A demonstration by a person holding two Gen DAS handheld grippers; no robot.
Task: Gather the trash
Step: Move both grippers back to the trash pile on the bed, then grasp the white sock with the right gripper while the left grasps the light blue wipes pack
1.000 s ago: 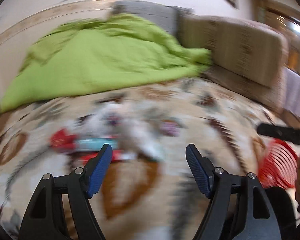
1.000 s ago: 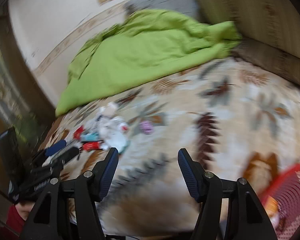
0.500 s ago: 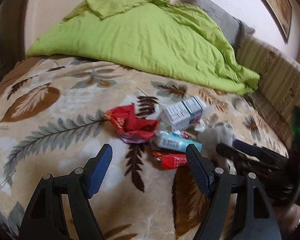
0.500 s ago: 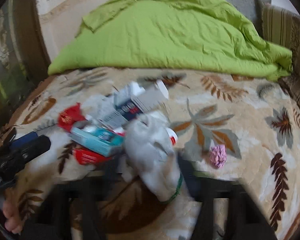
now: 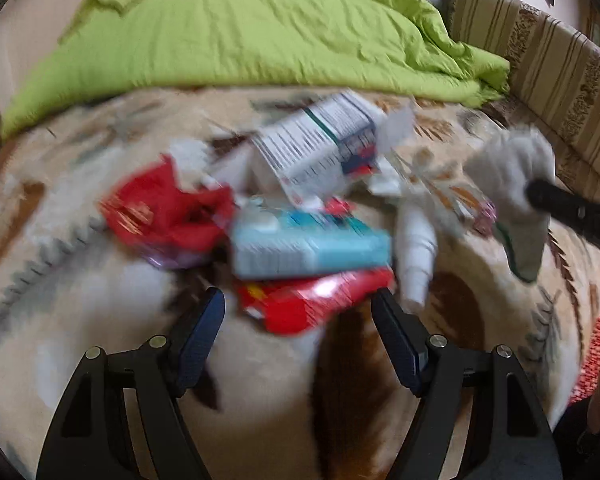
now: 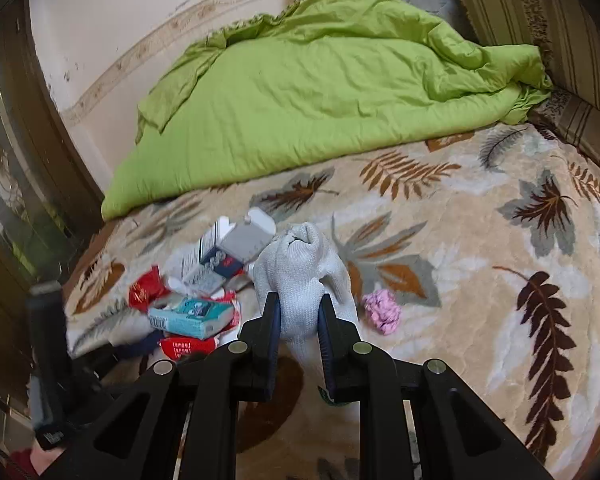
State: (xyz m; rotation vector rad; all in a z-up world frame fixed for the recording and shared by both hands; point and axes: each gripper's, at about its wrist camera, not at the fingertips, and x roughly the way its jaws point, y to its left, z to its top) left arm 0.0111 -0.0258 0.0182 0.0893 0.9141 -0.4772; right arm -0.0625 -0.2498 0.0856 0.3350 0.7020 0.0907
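The right gripper is clamped on a white knitted glove, held just above the leaf-patterned blanket beside the trash pile. The left gripper hangs with its jaws wide apart over a red wrapper, which lies under a teal carton. A pink crumpled scrap lies near the glove, and a green duvet sits behind.

Sock pinched between right jaws, trash pile off to their left, crumpled wad just right, duvet way behind.
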